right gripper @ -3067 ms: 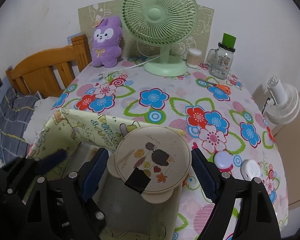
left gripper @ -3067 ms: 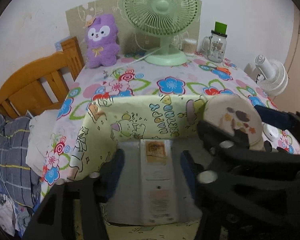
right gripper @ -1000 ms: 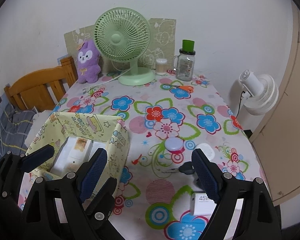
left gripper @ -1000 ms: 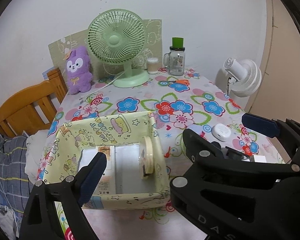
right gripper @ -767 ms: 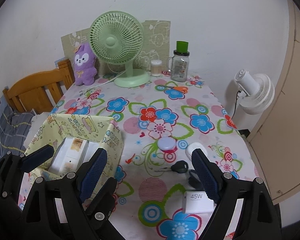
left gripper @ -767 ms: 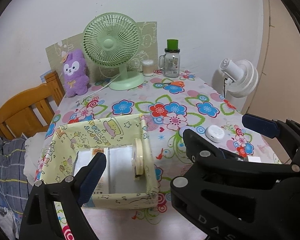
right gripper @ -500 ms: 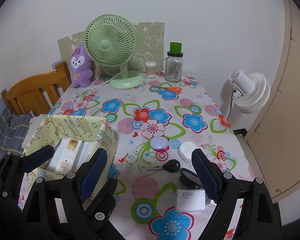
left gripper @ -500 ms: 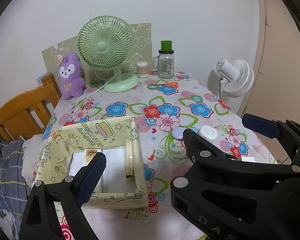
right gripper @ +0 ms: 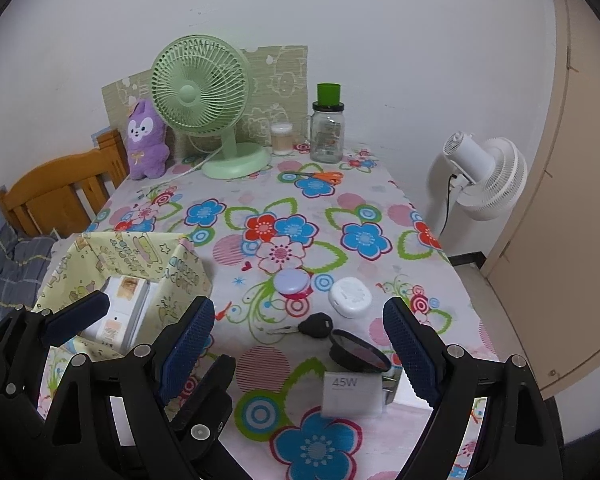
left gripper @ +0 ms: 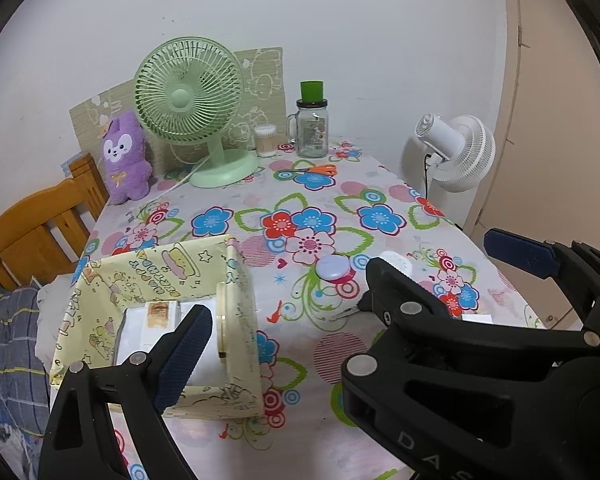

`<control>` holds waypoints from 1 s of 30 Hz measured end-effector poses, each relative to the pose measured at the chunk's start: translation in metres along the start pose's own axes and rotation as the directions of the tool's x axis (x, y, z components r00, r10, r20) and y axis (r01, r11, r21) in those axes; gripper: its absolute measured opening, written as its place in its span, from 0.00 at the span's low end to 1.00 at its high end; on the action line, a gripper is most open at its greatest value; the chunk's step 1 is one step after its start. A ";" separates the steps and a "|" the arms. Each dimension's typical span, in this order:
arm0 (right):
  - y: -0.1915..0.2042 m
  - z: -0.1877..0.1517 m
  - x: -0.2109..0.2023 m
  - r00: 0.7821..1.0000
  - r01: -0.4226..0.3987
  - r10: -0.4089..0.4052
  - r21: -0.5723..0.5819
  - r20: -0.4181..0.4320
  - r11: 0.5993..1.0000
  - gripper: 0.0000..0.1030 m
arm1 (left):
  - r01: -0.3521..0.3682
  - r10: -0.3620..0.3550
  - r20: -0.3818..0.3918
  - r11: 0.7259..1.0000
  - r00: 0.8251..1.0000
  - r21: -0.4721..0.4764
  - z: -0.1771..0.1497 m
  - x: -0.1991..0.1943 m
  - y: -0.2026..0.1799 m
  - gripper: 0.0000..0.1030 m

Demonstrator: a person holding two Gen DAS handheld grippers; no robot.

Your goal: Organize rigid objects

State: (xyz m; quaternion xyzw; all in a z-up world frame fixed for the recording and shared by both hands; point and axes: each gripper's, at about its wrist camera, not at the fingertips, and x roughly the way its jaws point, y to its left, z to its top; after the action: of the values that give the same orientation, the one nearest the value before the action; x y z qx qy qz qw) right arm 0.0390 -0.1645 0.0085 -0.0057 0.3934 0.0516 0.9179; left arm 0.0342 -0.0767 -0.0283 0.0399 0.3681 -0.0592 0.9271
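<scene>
Charger (right gripper: 352, 396) between open right tool (right gripper: 306, 344) tips

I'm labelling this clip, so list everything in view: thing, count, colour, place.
fabric bin: 1, yellow, table's left
white boxes: inside bin
round lid: 1, cream, on edge in bin
compact: 1, lilac, mid-table
case: 1, white, beside compact
key: 1, black
lens: 1, black
charger: 1, white, near edge
desk fan: 1, green, back
plush: 1, purple
jar: 1, green-capped
scissors: 1, orange
left gripper: open
right gripper: open
</scene>
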 end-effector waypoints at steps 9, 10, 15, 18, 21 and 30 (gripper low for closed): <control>-0.016 -0.001 0.000 1.000 0.010 -0.010 0.007 0.002 1.000 0.86 | 0.006 -0.006 0.004 1.000 1.000 0.007 0.003 0.004 -0.017 0.92; -0.020 -0.002 0.000 1.000 0.012 -0.012 0.009 0.003 1.000 0.86 | 0.007 -0.007 0.003 1.000 1.000 0.009 0.003 0.005 -0.020 0.92; -0.031 -0.005 0.002 1.000 0.018 -0.018 0.023 -0.001 1.000 0.86 | 0.013 -0.013 -0.002 1.000 1.000 0.020 0.002 0.009 -0.030 0.92; -0.037 -0.008 0.004 1.000 0.023 -0.023 0.025 -0.002 0.999 0.86 | 0.021 -0.020 -0.011 0.999 1.000 0.025 0.002 0.013 -0.035 0.92; -0.042 -0.010 0.007 1.000 0.031 -0.031 0.024 -0.003 0.999 0.86 | 0.026 -0.025 -0.018 0.999 1.000 0.026 0.000 0.017 -0.039 0.92; -0.054 -0.017 0.016 0.999 0.038 -0.038 0.026 -0.010 0.999 0.86 | 0.037 -0.036 -0.033 0.999 0.999 0.034 -0.004 0.030 -0.052 0.92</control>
State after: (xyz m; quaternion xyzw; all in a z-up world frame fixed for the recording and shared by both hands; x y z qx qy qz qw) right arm 0.0433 -0.2175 -0.0163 -0.0015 0.3981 0.0289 0.9169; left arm 0.0456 -0.1297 -0.0534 0.0502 0.3824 -0.0821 0.9190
